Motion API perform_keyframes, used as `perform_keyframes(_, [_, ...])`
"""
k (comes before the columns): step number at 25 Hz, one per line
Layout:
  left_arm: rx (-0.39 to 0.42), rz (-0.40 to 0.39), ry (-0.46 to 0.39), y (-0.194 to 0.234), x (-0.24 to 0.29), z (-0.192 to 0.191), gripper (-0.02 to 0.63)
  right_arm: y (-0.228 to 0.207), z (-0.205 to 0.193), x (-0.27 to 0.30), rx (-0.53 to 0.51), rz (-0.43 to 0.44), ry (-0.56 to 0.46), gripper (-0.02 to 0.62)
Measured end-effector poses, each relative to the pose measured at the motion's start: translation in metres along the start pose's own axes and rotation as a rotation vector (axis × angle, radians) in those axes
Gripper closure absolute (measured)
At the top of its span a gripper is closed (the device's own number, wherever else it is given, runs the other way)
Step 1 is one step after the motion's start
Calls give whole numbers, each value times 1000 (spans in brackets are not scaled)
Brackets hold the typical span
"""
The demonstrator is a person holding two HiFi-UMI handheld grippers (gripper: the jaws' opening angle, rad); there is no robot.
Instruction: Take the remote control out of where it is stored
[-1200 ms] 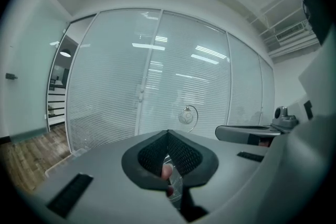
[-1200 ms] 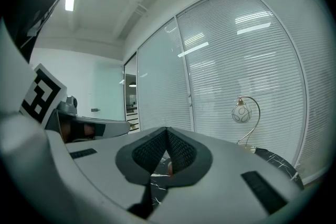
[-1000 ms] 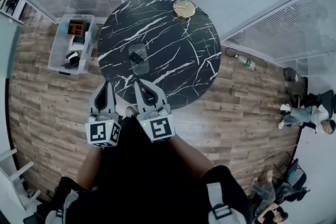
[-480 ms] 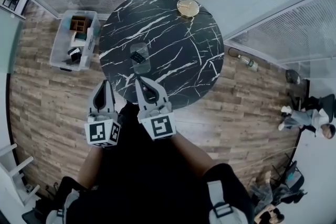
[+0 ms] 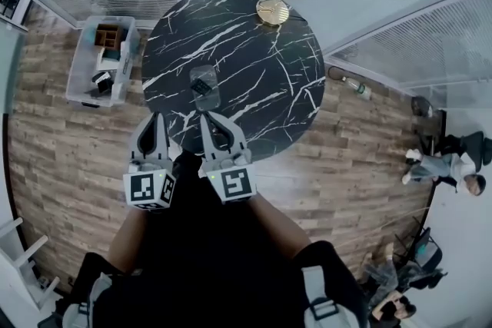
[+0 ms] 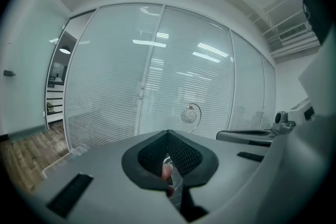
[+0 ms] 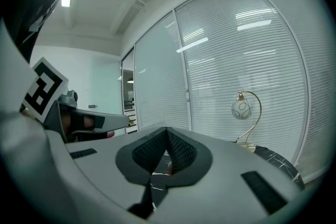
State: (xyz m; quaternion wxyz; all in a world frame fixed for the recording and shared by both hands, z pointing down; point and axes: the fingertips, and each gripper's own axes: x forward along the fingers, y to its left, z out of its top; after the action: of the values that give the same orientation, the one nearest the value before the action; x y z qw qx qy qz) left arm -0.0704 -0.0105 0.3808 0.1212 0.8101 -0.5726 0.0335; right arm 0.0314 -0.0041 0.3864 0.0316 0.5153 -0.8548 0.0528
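Head view: I am looking down on the round black marble table. The remote control is sitting in its clear holder on the table's near-left part, and a gold lamp is standing at the table's far edge. I am holding my left claw and right claw side by side at the table's near edge, both pointing toward the holder and short of it. A plastic bin is sitting on the floor left of the table.

Left gripper view: my left jaws are meeting tip to tip and gripping nothing. The lamp is showing beyond them, at the table's far side.

Right gripper view: my right jaws are pressed together too, and are empty. They are aiming across the table toward the lamp.

I judge I am only approaching the holder. To do this well, I should be parting the right jaws before reaching it. I should be closing on the remote's exposed end, not on the clear wall. The left claw should be steadying the holder so it is not sliding or tipping on the table.
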Motion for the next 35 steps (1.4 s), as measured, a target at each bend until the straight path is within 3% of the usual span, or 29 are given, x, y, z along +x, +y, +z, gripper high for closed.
perform_keyframes(35, [-77,-29,170,54,76,-68,598,-29,-156,94,34,-41,390,591])
